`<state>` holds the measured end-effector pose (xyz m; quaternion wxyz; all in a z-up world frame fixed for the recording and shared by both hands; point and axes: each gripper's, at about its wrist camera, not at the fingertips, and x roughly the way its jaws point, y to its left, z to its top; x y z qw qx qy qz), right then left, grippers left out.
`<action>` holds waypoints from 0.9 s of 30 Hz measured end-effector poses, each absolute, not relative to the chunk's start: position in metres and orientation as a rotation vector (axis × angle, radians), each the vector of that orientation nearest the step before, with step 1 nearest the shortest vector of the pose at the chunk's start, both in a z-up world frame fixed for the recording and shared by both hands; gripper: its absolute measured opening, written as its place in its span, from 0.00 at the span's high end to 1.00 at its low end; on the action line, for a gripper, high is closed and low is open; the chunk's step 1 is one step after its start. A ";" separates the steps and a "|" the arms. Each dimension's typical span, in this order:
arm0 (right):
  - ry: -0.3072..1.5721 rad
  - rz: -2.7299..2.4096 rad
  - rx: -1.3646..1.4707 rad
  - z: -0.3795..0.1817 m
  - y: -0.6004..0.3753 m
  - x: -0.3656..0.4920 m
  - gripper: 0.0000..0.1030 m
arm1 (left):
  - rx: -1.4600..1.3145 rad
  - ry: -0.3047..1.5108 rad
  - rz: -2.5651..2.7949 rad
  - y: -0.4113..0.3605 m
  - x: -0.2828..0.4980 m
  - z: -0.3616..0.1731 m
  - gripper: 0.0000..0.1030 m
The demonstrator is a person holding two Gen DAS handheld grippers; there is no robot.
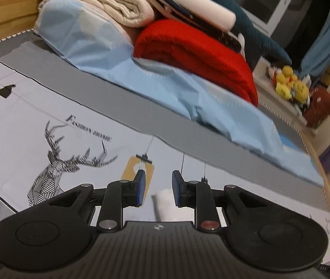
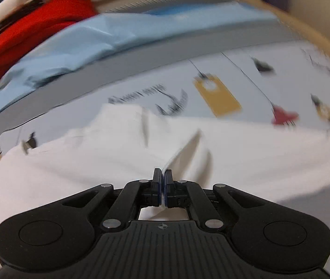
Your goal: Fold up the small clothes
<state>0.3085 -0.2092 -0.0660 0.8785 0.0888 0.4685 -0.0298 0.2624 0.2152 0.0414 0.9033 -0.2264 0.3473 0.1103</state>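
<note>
The left claw (image 1: 158,189) is matt black plastic with ribbed housing, dull metal pivot pins and blue rubbery pads (image 1: 141,187). The right claw (image 2: 162,187) has the same finish. The white garment (image 2: 95,162) is soft, smooth cloth. The bed sheet (image 1: 48,107) is flat printed fabric, matt. The red blanket (image 1: 195,55) looks fuzzy, the cream blanket (image 1: 100,2) plush, the light blue sheet (image 1: 109,48) thin and creased. The bed frame (image 1: 4,4) is smooth wood.

You're looking at a white garment (image 2: 118,158) lying on a pale grey bedsheet (image 1: 21,121) printed with a black-striped geometric deer (image 1: 55,162), mustard tags and a darker grey border. Behind it, you see a light blue sheet (image 1: 90,39), a red blanket (image 1: 195,55) and a cream blanket (image 1: 100,0); your tools' black fingers carry blue pads (image 1: 140,186).
</note>
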 end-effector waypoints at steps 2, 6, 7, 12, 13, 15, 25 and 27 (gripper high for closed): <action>0.953 -0.059 0.145 -0.065 -0.216 0.307 0.99 | -0.477 0.754 0.210 0.209 0.267 0.033 0.75; 0.936 -0.056 0.199 -0.063 -0.231 0.311 0.99 | -0.490 0.853 0.144 0.191 0.278 0.009 0.75; 0.937 -0.054 0.202 -0.064 -0.228 0.311 0.99 | -0.489 0.879 0.137 0.188 0.280 0.002 0.75; 0.938 -0.042 0.208 -0.065 -0.224 0.313 0.99 | -0.511 1.057 0.112 0.168 0.291 -0.046 0.59; 0.938 -0.041 0.216 -0.064 -0.226 0.312 0.99 | -0.501 1.092 0.117 0.164 0.294 -0.055 0.59; 0.938 -0.038 0.227 -0.063 -0.226 0.314 0.99 | -0.470 1.163 0.133 0.156 0.296 -0.073 0.59; 0.907 0.060 0.272 -0.050 -0.212 0.316 0.99 | -0.158 1.170 0.201 0.144 0.287 -0.083 0.90; 0.890 0.116 0.307 -0.047 -0.211 0.316 0.99 | -0.201 1.185 0.217 0.160 0.285 -0.083 0.90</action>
